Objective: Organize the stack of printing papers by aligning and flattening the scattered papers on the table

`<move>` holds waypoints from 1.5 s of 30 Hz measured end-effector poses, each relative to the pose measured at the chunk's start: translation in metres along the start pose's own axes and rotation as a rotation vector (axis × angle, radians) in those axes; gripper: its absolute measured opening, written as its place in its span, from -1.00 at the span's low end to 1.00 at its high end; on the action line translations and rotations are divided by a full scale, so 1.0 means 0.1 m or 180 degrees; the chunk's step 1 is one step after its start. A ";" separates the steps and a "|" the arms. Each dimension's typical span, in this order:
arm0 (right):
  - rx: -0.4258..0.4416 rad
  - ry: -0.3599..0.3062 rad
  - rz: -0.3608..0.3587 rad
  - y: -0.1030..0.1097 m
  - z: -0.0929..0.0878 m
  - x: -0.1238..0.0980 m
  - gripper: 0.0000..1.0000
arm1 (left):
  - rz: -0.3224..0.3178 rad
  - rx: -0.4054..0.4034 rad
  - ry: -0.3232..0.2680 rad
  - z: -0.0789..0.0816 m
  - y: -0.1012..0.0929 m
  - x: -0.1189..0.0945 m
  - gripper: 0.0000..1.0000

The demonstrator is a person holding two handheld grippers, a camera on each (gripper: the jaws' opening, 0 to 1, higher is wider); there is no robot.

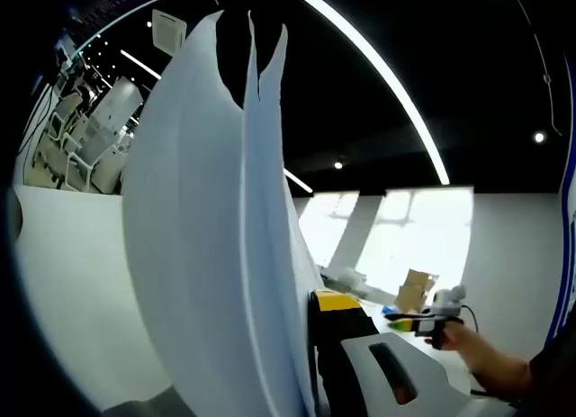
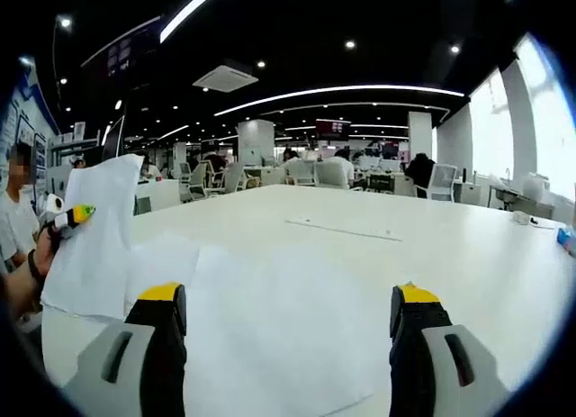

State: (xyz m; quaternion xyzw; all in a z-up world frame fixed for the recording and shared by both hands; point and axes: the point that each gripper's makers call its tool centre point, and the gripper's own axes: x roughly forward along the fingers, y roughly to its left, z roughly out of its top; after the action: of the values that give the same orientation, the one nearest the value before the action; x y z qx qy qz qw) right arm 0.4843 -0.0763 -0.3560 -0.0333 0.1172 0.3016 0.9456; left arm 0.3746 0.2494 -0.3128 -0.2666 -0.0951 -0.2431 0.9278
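Left gripper view was dominated by white papers (image 1: pixel 211 246) standing upright and fanned, pinched between the left gripper's (image 1: pixel 317 345) jaws close to the lens, with the right gripper (image 1: pixel 441 320) held in a hand (image 1: pixel 468 345) to the far right. In the right gripper view the right gripper's (image 2: pixel 288 322) jaws stood spread with nothing between them, hovering over a flat sheet (image 2: pixel 297 318) on the white tabletop (image 2: pixel 378 219); at the left, the left gripper (image 2: pixel 70 217) held the lifted papers (image 2: pixel 94 241) up off the surface (its own jaws too small there to judge). To do this step well, I judged, the lifted papers wanted lowering squarely onto the flat sheet, edges matched, then pressing flat with the free jaws.
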 end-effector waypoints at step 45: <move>0.0038 0.0234 -0.0159 -0.18 -0.30 0.16 0.77 | -0.0002 -0.0003 -0.0001 0.02 0.02 0.00 -0.86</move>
State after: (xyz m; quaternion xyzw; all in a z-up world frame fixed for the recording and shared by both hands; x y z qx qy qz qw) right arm 0.5016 -0.0864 -0.3886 -0.0416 0.1528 0.2757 0.9481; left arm 0.3755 0.2521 -0.3121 -0.2671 -0.0953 -0.2433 0.9276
